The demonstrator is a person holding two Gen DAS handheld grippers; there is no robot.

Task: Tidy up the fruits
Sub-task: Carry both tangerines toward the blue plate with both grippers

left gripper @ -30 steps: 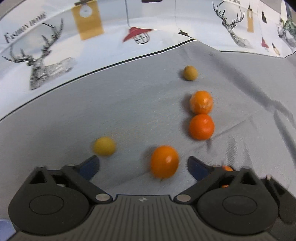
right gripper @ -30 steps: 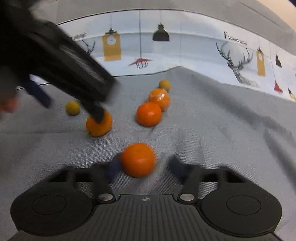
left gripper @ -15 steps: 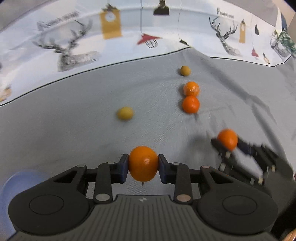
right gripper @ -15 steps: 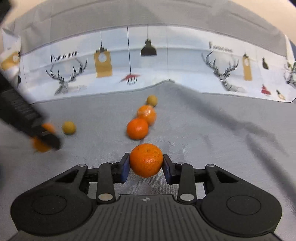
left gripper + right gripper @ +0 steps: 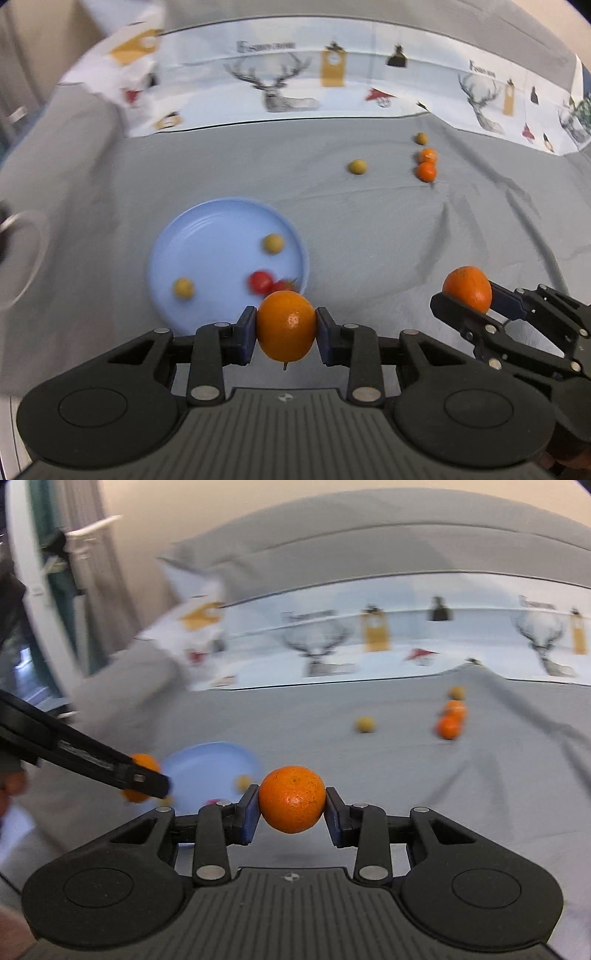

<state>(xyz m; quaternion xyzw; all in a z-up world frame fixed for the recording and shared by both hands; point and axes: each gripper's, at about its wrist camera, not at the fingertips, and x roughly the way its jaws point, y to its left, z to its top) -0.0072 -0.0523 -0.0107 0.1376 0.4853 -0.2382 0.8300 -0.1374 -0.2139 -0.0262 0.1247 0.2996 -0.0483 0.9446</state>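
Nearest my left camera, the left gripper (image 5: 286, 330) has its blue-padded black fingers (image 5: 246, 334) clenched on a round, glossy orange mandarin (image 5: 286, 325) with a short stem stub poking from its underside; it hangs in the air above the near rim of a shallow, round, pale blue plastic plate (image 5: 207, 236). To the right in the same view, the right gripper (image 5: 467, 295) grasps a second round orange mandarin with dimpled peel (image 5: 467, 288), also clear of the cloth; my right camera shows its fingers (image 5: 248, 814) pressed on both sides of that fruit (image 5: 291, 799). The plate lies on the wrinkled grey cloth over the counter (image 5: 369, 229) and holds two small dull yellow-green round fruits (image 5: 273, 243), well apart, and two small shiny red fruits (image 5: 260, 281) side by side at its near right edge. Farther out on the cloth lies a lone small yellow-green fruit (image 5: 357, 167), then two orange mandarins (image 5: 426, 171) touching one another, with another small yellowish fruit (image 5: 420, 138) just behind. At the back stands a pale printed backdrop with deer heads and hanging lamps (image 5: 288, 85).
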